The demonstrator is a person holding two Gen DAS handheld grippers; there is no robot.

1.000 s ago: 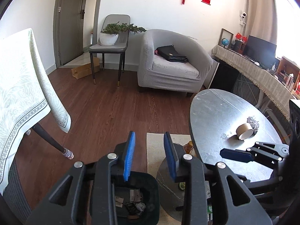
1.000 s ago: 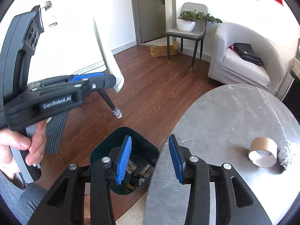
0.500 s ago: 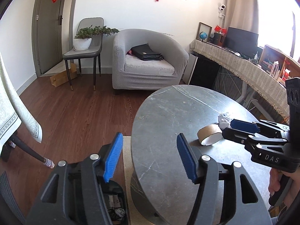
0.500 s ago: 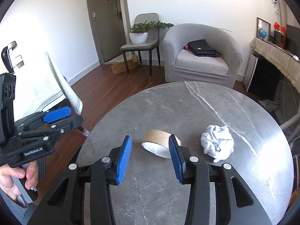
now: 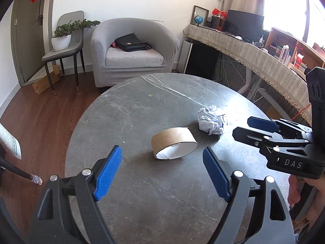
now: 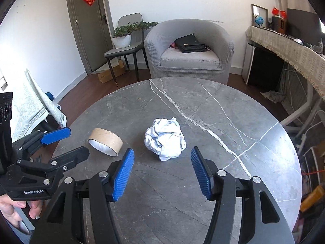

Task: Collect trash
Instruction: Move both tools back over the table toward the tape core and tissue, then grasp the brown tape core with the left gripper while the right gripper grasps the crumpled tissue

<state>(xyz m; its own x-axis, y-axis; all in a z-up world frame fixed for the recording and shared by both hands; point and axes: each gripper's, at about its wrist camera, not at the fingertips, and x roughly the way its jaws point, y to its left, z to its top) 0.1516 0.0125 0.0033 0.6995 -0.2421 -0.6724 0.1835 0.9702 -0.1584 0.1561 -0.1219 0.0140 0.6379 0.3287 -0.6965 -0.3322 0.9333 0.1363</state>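
An empty cardboard tape roll [image 5: 173,143] lies on the round grey marble table [image 5: 142,111], with a crumpled white paper ball [image 5: 211,120] just right of it. My left gripper [image 5: 162,172] is open and empty, a short way in front of the roll. My right gripper [image 6: 162,168] is open and empty, just in front of the paper ball [image 6: 165,141]; the roll [image 6: 106,141] is to its left. Each gripper shows in the other's view, the right one [image 5: 262,128] and the left one [image 6: 61,142].
A grey armchair [image 5: 132,52] with a black bag [image 5: 132,42] stands behind the table. A chair with a potted plant [image 5: 63,38] is at the back left, by a door. A cloth-covered desk [image 5: 254,55] runs along the right. A tablecloth corner [image 6: 36,105] hangs at the left.
Both grippers have swung from over the floor bin to above the table and opened wider. The left now faces the tape roll, the right faces the paper ball.
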